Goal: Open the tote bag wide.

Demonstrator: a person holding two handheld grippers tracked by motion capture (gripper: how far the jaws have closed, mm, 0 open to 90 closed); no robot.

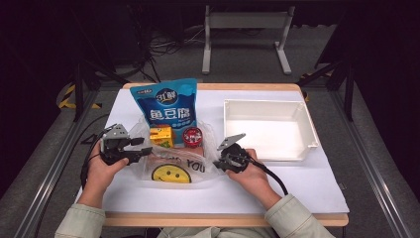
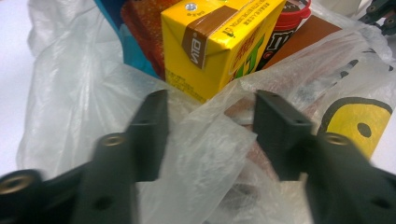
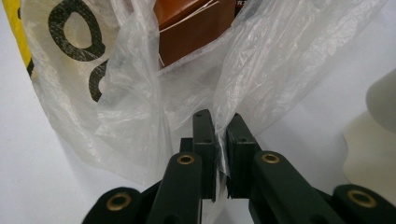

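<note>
Right gripper (image 3: 218, 140) fingers pinched plastic bag (image 1: 171, 166); left gripper (image 2: 210, 128) fingers gaped around film, ungripped. Items remained inside; white bin (image 1: 309, 126) was empty.

Grey floor (image 1: 44, 163), white metal frame (image 1: 245, 29), darkness beyond

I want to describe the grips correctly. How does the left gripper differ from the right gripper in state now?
The left gripper has its jaws apart, with loose film of the plastic bag between them, not pinched; the right gripper has its jaws closed on a thin fold of that bag. The left gripper faces the yellow carton; the right gripper works at the bag's opposite edge. Both are black, hand-held, and at the same bag.
</note>
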